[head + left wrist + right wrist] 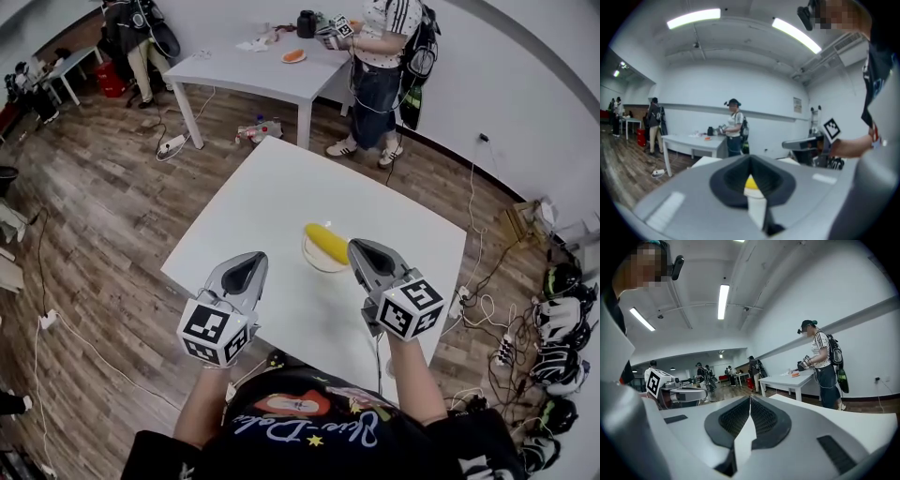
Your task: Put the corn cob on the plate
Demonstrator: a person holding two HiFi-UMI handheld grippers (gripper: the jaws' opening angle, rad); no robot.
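- Right hand-held gripper point(360, 247) has its jaws pressed together with nothing between them. Its own view shows the two ribbed pads meeting along one line.
- I hold it level, above the near part of the white square worktop point(272, 192) and just beside the plate. I take that as a resting pose, clear of the food, not a reach.
- My left hand-held gripper point(253, 259) is closed and empty too. It hangs above the near edge of the worktop, to the left of the plate and apart from it. It has no work here, so it is parked out of the way.
- The yellow corn cob point(325, 242) lies on its side across the small round cream plate point(310, 255), slanting from the plate's far rim toward its right rim. Lying flat it should not roll off, since the dish cradles it.
- The plate sits a little in from the worktop's near edge, toward the right side and well away from every corner, which keeps it within easy reach of my right hand.
- From how things lie, I judge the task done. All that is left is to keep both tools clear of the plate.
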